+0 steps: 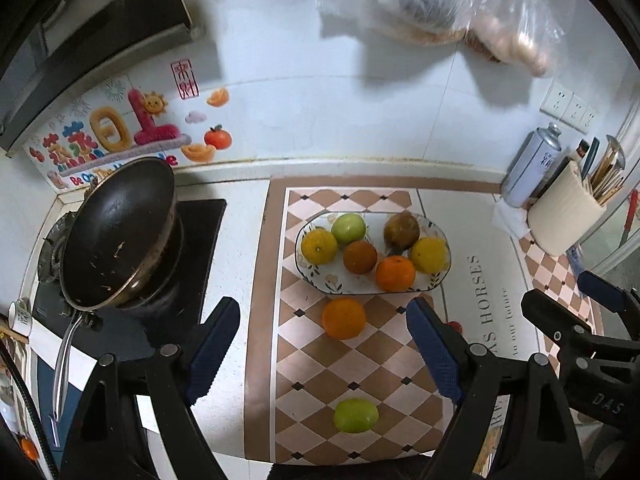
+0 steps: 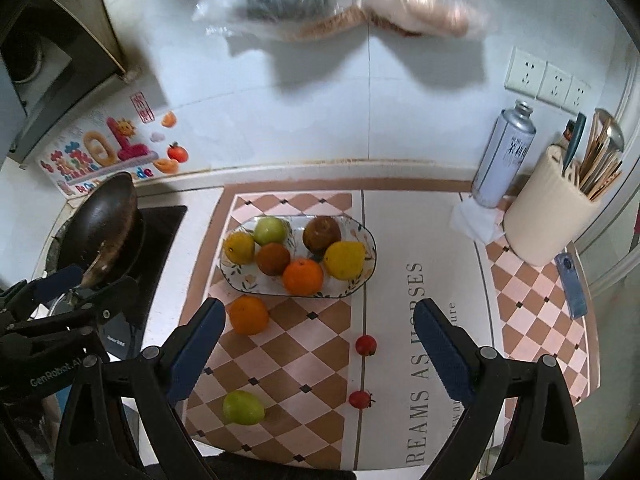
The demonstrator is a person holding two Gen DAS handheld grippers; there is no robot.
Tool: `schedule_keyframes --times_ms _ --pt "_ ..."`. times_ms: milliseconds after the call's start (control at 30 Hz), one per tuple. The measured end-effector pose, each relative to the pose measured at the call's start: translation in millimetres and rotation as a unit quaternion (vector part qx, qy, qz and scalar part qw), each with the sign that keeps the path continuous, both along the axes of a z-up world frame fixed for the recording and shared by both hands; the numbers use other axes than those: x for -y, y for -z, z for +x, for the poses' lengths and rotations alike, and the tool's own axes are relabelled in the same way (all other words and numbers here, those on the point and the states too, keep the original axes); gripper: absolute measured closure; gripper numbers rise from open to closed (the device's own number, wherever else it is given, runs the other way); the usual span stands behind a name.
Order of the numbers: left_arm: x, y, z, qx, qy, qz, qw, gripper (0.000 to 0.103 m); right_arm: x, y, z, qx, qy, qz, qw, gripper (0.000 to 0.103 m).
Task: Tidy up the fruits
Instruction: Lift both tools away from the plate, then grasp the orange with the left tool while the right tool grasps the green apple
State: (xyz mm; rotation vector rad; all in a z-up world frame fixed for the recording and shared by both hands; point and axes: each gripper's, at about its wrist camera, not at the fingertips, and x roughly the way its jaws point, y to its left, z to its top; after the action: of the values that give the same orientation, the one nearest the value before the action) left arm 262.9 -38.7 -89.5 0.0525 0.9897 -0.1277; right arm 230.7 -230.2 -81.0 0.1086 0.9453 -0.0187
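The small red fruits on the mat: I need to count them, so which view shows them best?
The right wrist view. Both small red fruits lie in the open on the mat. In the left wrist view only a sliver of one peeks out behind the left gripper's fingers; the other is hidden.

Orange fruit (image 1: 343,318) and green fruit (image 1: 356,415) on brown-and-pink checkered mat (image 1: 360,364); flower-patterned plate (image 1: 320,276).

A plate (image 2: 362,276) of fruit sat on the mat (image 2: 396,320). An orange (image 2: 248,314) lay just before it, an apple (image 2: 243,407) nearer still. A pan (image 1: 116,232) stood left.
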Motion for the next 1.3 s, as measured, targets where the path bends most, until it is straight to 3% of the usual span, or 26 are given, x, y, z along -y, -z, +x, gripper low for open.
schedule_keyframes --times_ms 333,633,767,833,1033,1167,1300 --pt "0 -9 -12 0.002 0.002 -0.013 0.9999 0.018 2 -19 -11 0.012 0.004 0.002 1.0 0.006" --pt "3 5 -3 -0.016 0.0 -0.017 0.9997 0.018 13 1 5 -0.015 0.012 0.025 0.999 0.006" --pt "4 27 16 -0.036 -0.005 -0.007 0.9993 0.017 36 41 26 -0.059 0.035 0.043 0.997 0.006" --pt "5 47 31 -0.054 -0.008 0.005 0.9985 0.004 50 76 40 -0.092 0.05 0.062 0.993 0.006" --pt "-1 117 74 -0.136 -0.025 0.002 0.9905 0.004 71 174 69 -0.175 0.075 0.088 0.978 0.006" --pt "-5 160 93 -0.187 -0.045 -0.008 0.9813 0.005 76 213 74 -0.206 0.084 0.102 0.97 0.009" --pt "6 198 106 -0.23 -0.033 0.005 0.9725 0.005 67 223 73 -0.216 0.061 0.13 0.966 0.01"
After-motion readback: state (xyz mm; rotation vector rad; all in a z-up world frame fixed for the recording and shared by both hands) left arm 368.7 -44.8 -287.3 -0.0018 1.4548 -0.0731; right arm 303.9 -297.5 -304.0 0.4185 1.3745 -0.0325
